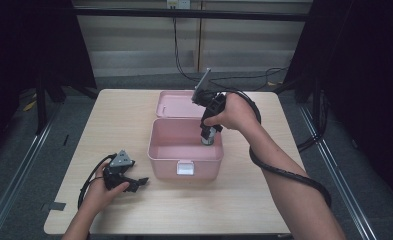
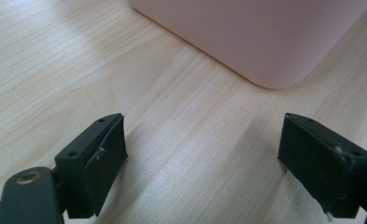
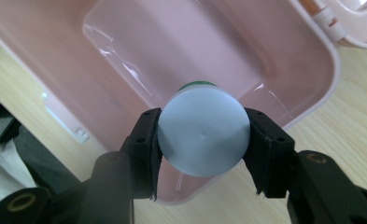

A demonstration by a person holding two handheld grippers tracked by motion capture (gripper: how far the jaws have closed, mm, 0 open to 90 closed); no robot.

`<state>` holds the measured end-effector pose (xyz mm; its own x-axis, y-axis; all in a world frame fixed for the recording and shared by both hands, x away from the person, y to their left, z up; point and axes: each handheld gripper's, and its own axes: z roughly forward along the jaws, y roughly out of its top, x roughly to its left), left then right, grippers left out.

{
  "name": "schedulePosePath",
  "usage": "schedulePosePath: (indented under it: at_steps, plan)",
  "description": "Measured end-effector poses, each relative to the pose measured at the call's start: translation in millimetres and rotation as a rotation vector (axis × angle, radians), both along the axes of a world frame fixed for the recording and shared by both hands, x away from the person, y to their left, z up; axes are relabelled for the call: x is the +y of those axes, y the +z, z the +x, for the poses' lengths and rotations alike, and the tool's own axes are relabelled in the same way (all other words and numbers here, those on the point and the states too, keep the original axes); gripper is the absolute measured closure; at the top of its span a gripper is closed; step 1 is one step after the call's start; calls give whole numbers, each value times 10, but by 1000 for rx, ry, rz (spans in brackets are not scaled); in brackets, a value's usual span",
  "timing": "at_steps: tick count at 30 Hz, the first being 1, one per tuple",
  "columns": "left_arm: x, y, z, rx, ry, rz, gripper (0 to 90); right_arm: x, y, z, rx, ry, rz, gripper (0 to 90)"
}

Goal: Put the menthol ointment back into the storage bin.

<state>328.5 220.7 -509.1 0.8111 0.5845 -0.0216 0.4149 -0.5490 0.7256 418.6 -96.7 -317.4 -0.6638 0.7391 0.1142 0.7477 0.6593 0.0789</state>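
My right gripper [image 3: 202, 140] is clamped on a small jar [image 3: 203, 133] by its pale round lid, one jaw on each side, and I hold it upright over the near right corner of the open pink box [image 1: 156, 145]. A green band shows just under the lid. From the high view the jar [image 1: 207, 136] hangs inside the box, low near its right wall, though I cannot tell whether its base touches the floor. So I judge this is the step of setting the jar down in the box. Next I need to lower it straight until it stands, then spread the jaws and lift clear of the rim.

My left gripper [image 2: 202, 154] rests on the table [image 1: 114, 120] at the near left, jaws wide apart and empty, beside the box's corner.

I can read no writing on the lid or box.
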Motion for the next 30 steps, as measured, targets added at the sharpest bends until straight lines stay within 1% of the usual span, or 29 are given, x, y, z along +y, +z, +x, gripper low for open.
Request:
schedulePosePath:
  at_steps: [4, 6, 7, 8, 12, 16, 18, 21, 25, 30]
  plan:
    - [0, 0, 0, 0, 0, 0, 145, -2, -38, 43, 3, -40, 3, 505]
    - [0, 0, 0, 0, 0, 0, 145, 2, -53, 58, 16, -72, 12, 505]
    - [0, 0, 0, 0, 0, 0, 145, 2, -64, 66, 14, -75, 13, 505]
    - [0, 0, 0, 0, 0, -1, 145, 11, -71, 68, 20, -94, 15, 505]
    - [1, 0, 1, 2, -3, -1, 145, 34, -116, 87, 18, -112, 9, 505]
    - [1, 0, 1, 2, -2, -1, 145, 60, -154, 108, 26, -140, 11, 505]
    - [1, 1, 1, 2, -3, -1, 145, 66, -175, 119, 31, -162, 18, 506]
    - [1, 0, 1, 2, -2, -1, 145, 66, -201, 140, 28, -198, 15, 506]
    - [1, 1, 1, 2, -3, -1, 145, 53, -236, 171, 31, -240, 28, 506]
    - [1, 1, 1, 2, -3, -1, 145, 69, -293, 191, 24, -261, 20, 506]
